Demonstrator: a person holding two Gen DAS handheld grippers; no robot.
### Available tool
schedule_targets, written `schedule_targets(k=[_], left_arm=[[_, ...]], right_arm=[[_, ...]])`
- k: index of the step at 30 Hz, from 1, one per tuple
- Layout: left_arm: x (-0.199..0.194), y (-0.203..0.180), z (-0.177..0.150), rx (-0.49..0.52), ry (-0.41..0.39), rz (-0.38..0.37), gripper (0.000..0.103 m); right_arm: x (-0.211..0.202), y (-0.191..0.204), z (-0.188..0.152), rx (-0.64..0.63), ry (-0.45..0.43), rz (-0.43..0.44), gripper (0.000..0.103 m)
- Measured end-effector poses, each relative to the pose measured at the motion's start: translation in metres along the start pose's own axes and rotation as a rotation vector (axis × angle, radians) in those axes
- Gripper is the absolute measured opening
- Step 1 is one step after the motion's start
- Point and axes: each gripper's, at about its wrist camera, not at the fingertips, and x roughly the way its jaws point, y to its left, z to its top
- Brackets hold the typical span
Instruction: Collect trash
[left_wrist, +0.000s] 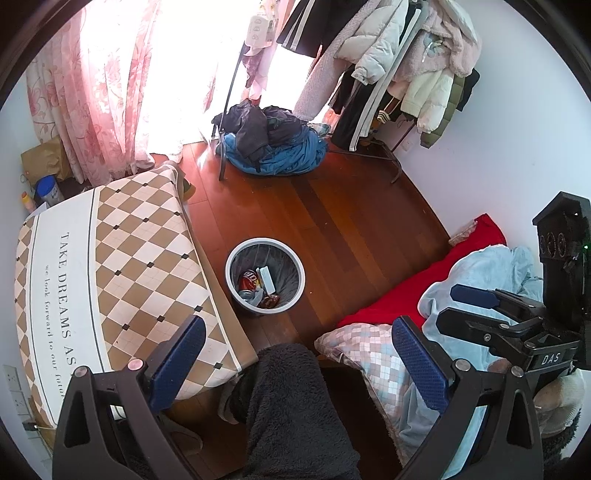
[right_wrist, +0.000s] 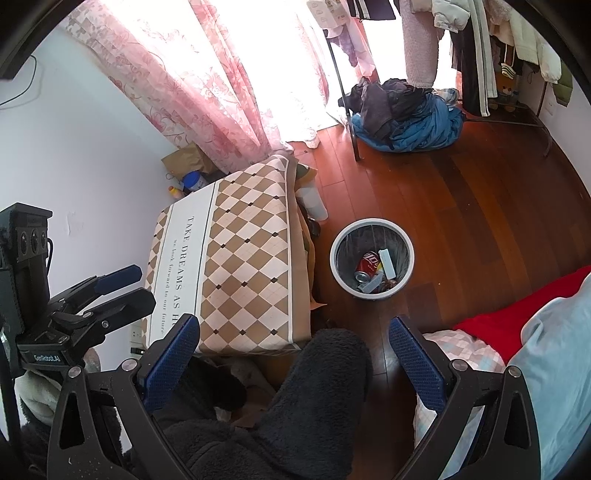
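In the left wrist view, the trash bin (left_wrist: 265, 276) is seen standing on the wooden floor (left_wrist: 351, 221), ahead of the left gripper (left_wrist: 297, 363) and a little toward its left finger, well apart from it; the checked table (left_wrist: 122, 266) lies just beside the bin, and the red blanket (left_wrist: 424, 280) on the bin's other side; a red can (left_wrist: 248, 281) and a white box (left_wrist: 266, 280) are seen lying inside the bin; the jaws are spread wide and nothing is held or touched; a dark fleece knee (left_wrist: 291, 402) is seen below them; no loose trash can be made out on the floor.

In the right wrist view, the bin is found ahead of the right gripper (right_wrist: 293, 363), toward its right finger, well apart; the can's long axis is tilted across the bin floor; these jaws are likewise spread wide and empty; neither gripper is judged clearly nearer the bin.
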Motion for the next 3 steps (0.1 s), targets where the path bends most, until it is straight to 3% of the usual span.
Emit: schedule_targets(k=[3], left_arm=[[-0.0031,-0.0022,0.0000,-0.009,-0.008,-0.005,0.103]], right_arm=[[-0.0013,-0.0004,-0.0007,-0.001,0.001,-0.001,0.103]])
